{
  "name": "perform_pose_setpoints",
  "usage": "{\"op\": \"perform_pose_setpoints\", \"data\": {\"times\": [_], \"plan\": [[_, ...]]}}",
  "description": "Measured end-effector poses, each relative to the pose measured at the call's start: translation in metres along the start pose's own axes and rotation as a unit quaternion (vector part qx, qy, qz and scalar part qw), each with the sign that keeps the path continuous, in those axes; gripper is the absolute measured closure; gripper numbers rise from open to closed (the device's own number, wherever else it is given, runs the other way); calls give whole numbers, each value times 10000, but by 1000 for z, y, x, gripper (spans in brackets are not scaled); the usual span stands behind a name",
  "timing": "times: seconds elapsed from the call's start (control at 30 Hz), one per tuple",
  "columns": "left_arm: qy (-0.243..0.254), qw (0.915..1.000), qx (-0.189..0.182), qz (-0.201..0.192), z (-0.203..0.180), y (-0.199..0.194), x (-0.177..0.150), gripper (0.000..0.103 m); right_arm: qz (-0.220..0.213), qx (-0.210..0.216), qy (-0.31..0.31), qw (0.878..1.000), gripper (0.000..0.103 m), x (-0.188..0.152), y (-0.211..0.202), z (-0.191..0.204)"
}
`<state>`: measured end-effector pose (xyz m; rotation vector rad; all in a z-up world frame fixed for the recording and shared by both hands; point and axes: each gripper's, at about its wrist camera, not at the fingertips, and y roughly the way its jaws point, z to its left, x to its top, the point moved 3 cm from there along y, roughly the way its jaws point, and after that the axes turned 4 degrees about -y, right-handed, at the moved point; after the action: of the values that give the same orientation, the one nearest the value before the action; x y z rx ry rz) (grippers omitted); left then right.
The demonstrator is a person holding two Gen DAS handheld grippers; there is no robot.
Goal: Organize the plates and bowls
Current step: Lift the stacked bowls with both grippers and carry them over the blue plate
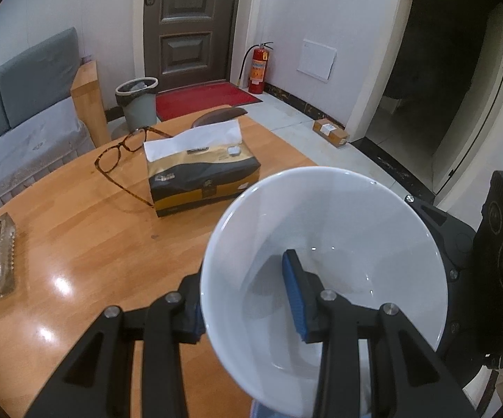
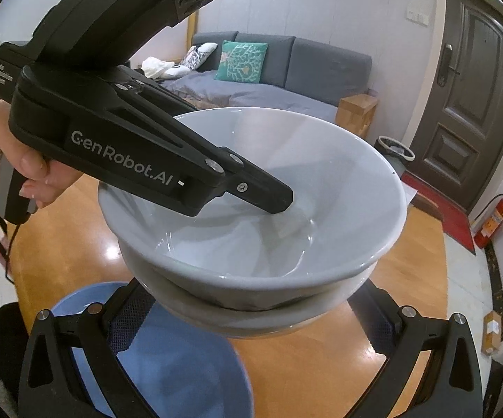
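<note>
Bowls nest over the wooden table (image 2: 411, 275): your left gripper (image 1: 248, 299) pinches the upper white bowl (image 1: 321, 261) rim as it sits in the lower bowl (image 2: 251, 320); your right gripper (image 2: 251, 327), spread wide, flanks it. Seat level before letting go.

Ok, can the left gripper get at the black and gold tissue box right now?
Probably not to grasp: the left gripper is shut on the rim of the white ceramic bowl. The wooden table stretch toward the tissue box looks unobstructed.
</note>
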<state>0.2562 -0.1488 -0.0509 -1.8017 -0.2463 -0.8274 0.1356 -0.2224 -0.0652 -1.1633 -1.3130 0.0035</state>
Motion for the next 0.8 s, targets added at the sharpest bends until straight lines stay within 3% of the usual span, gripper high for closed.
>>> {"op": "perform_pose_setpoints", "data": {"times": [0.8], "plan": [[172,9998,-11,-107,-40,-51,-37,68,-33,-181,-25,9998,1,-10,-58,43]]}}
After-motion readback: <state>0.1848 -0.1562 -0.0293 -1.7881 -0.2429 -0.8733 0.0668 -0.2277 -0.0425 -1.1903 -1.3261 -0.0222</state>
